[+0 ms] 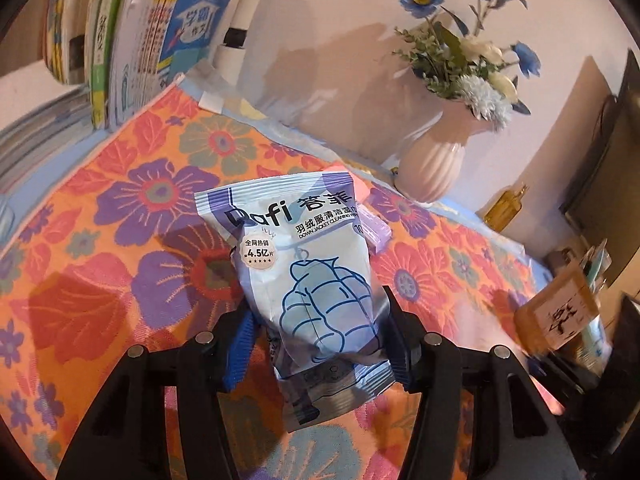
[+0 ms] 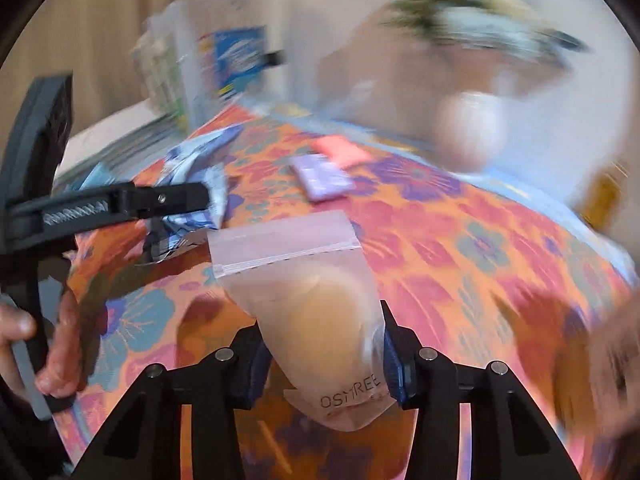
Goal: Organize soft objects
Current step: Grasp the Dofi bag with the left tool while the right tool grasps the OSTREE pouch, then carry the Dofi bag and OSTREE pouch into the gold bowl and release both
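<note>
Tongs on the left (image 1: 318, 344) are clamped on a pale blue wipes packet (image 1: 304, 272), the blue pads pressing its lower half from both sides while its top stands up above the flowered cloth (image 1: 120, 208) that covers the tabletop. The packet reads "Dafi" in large dark letters, with "DOWN JACKET CLEANING WIPES" in small print under a row of Chinese characters, a round white badge reading "4.5" beside more Chinese, and a line drawing of a puffer jacket below. Far left along the wall stands a row of books (image 1: 120, 40); the nearest blue cover carries Chinese characters on a graduation-cap design. Behind the packet a purple sachet (image 1: 378, 232) and a pink one (image 1: 352, 184) peek out on the cloth. Further right stands a ribbed pink vase (image 1: 432, 164) of blue and white flowers, then a small amber bottle (image 1: 504, 208), and at the right edge a tan box (image 1: 560, 308) with a black brush-style character on a white label.

From the right wrist view, which is blurred, the left tool (image 2: 120, 204) shows at the left edge, held by a hand (image 2: 56, 344), with the crumpled blue packet in its grip. Right tongs (image 2: 324, 356) are clamped on a clear zip-seal pouch (image 2: 316, 292) holding something beige and rounded; the print near its lower end looks like "OSMREE", though it is partly cut off. The pouch is raised off the cloth, and the purple and pink sachets lie flat beyond it, near the vase.
</note>
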A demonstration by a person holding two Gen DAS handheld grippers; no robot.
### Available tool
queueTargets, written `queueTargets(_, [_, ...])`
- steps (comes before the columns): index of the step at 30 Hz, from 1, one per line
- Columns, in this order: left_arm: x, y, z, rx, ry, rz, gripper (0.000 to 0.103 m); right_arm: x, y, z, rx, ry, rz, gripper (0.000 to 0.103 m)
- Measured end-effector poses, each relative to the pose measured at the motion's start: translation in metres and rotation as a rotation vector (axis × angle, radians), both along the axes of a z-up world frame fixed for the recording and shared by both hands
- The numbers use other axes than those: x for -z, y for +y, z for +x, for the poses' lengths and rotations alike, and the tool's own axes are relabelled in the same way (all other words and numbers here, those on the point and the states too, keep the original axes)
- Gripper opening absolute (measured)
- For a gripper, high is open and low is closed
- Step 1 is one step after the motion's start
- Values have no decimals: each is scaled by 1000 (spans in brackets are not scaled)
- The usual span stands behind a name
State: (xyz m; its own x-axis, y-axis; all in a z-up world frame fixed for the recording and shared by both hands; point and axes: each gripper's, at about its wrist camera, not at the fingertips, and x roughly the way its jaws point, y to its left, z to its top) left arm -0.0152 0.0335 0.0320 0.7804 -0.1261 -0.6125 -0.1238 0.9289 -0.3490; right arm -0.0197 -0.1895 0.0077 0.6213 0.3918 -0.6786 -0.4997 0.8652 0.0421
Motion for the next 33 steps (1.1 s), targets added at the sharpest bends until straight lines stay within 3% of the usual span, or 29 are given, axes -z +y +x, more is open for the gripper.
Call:
queueTargets(3, [-4, -15, -2, 59, -29, 54, 54, 1, -27, -23, 95, 61, 81, 51])
queueTargets(5, [-6, -23, -3, 106, -51, 66, 54, -3, -41, -36, 126, 65, 126, 82])
queueTargets(7, [-7, -25, -5, 112, -61, 86, 54, -7, -52, -46, 148, 53, 182, 102])
queueTargets(11, [-7, -22, -9, 111, -75, 74, 54, -5, -72, -46, 155, 116, 320, 103])
queueTargets(17, [-6, -24, -8, 146, -72, 72, 54, 0, -49, -28, 38, 267, 351, 103])
queueTargets(26, [-5, -26, -6, 175, -71, 68, 54, 19, -12, -27, 98, 209, 112, 103])
queueTargets(33, [-6, -21, -7, 162, -78, 45, 54, 24, -6, -33, 147, 171, 60, 103])
